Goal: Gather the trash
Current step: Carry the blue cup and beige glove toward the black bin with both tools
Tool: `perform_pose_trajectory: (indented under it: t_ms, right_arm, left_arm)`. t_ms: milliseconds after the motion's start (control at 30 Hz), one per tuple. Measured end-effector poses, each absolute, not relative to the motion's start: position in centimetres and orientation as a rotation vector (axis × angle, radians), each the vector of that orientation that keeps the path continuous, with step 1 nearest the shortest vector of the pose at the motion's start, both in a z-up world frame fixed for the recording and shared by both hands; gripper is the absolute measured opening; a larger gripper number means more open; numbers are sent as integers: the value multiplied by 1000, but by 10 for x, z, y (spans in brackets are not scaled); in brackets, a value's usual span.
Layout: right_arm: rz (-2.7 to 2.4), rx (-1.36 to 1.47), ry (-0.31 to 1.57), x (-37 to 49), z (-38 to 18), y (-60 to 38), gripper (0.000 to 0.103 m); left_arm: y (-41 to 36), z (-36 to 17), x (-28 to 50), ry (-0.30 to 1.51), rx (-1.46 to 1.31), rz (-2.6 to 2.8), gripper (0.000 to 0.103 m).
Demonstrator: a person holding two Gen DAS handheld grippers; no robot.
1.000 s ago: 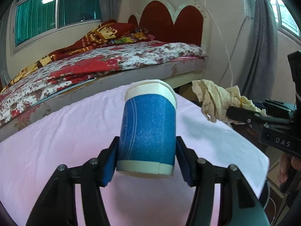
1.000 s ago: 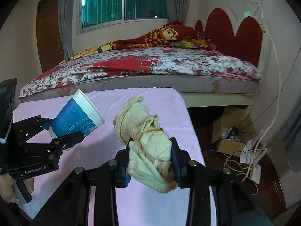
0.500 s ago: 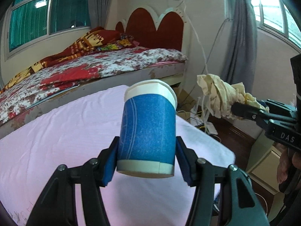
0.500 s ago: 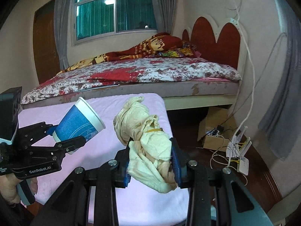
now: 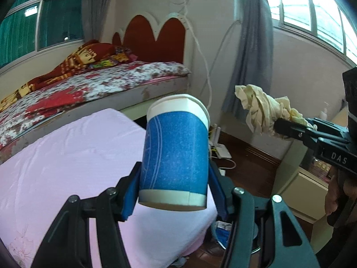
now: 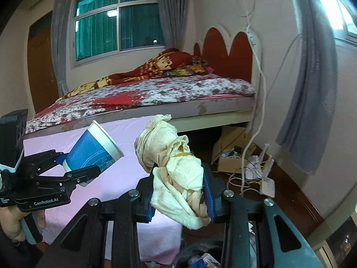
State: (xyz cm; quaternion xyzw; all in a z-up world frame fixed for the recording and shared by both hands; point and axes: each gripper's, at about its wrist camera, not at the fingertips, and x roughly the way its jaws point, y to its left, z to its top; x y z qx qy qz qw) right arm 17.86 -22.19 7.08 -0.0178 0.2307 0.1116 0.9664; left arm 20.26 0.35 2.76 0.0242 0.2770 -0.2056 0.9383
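— What have you got in your left gripper (image 5: pixel 174 192)?

— A blue paper cup with a white rim (image 5: pixel 176 154). My two blue pads (image 5: pixel 130 192) press on its lower sides, one on each flank, so the cup sits squarely between them, white base towards me and mouth pointing away. It hangs in the air above the near corner of the pink-sheeted mattress (image 5: pixel 67 156).

— And the right gripper (image 6: pixel 180 192)?

— Pinched on a crumpled cream-yellow tissue wad bound with a rubber band (image 6: pixel 174 167). The lower part is squeezed between my fingers (image 6: pixel 208 192); the rest bulges out past the tips and a loose flap droops beneath them.

— Where is the wad relative to the mattress?

— Off its right edge, over the dark wooden floor (image 6: pixel 287 189), with the cup well to its left. Beyond the mattress stands the bed with the red floral cover (image 6: pixel 145 96).

— Anything below?

— Something blue and white shows low down by the mattress corner, but I cannot tell what it is.
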Motion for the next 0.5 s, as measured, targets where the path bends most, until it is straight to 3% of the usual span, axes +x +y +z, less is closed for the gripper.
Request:
perform_pose_trajectory:
  t_ms: [500]
  right_arm:
    - [71,-1,560,125,13,-316,38]
  left_arm:
    - [-90,-16,172,631,85,-594,58]
